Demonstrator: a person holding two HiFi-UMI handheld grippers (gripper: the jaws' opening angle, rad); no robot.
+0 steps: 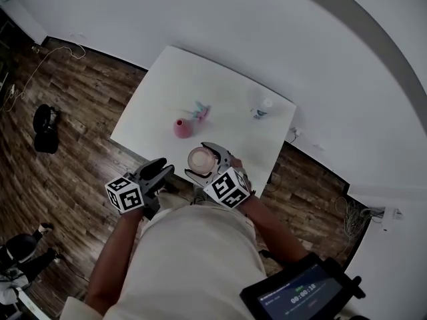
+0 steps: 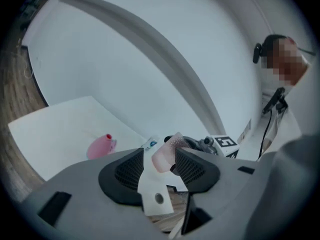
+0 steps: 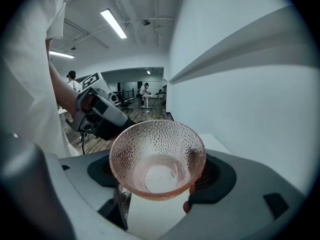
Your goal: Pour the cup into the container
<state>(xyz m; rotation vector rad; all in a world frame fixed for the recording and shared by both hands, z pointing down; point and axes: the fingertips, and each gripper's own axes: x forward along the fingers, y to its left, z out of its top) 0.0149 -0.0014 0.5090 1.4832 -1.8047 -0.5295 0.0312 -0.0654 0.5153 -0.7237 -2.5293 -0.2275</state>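
Observation:
A pink dimpled glass cup (image 1: 200, 159) hangs over the near edge of the white table (image 1: 167, 79), with my right gripper (image 1: 205, 161) shut on it. In the right gripper view the cup (image 3: 157, 159) sits upright between the pads and its inside looks empty. A pink narrow-necked container (image 1: 181, 128) stands on the table just beyond the cup, a little left. My left gripper (image 1: 163, 167) is below and left of the cup, off the table's edge, open with nothing in it. Through its jaws (image 2: 159, 166) I see the cup (image 2: 167, 151) and the container (image 2: 101, 146).
A small pink and teal item (image 1: 200, 111) lies past the container. A clear object with a blue label (image 1: 261, 107) stands at the table's far right. Wooden floor surrounds the table, with a white wall behind it. A tablet (image 1: 303, 292) hangs at my lower right.

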